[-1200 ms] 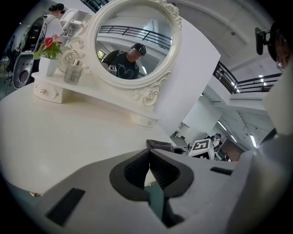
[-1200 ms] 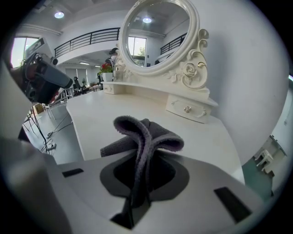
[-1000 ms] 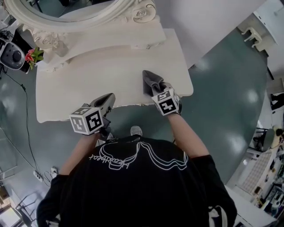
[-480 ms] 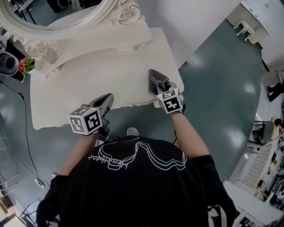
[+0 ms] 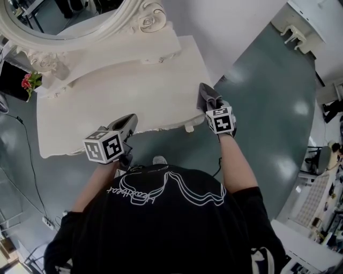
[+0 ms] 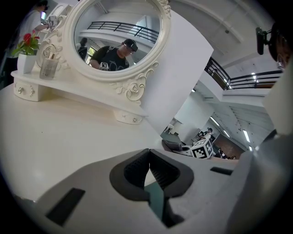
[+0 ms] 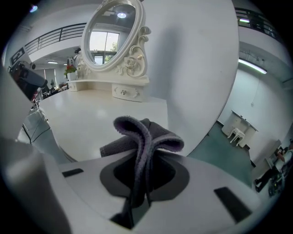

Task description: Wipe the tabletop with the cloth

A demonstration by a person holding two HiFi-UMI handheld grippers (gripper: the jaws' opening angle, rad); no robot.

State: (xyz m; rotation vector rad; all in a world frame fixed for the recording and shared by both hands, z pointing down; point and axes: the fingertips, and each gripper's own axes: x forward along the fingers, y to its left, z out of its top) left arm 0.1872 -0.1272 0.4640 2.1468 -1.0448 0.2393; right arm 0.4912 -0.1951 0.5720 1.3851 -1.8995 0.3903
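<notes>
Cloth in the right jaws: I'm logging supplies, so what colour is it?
Dark grey folded fabric cloth, with a slight purple tinge; clearest in the right gripper view.

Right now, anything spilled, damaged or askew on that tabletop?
Nothing spilled or damaged. One oddity: the cloth is bunched into a fold in the right gripper, whose jaws are shut on it. It sits at the right edge of the tabletop, not spread flat. The left gripper is shut and empty near the front edge.

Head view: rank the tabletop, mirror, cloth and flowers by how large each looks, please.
1. tabletop
2. mirror, partly cut off by the picture's edge
3. cloth
4. flowers, only slightly smaller than the cloth, so this last pair is close
</notes>
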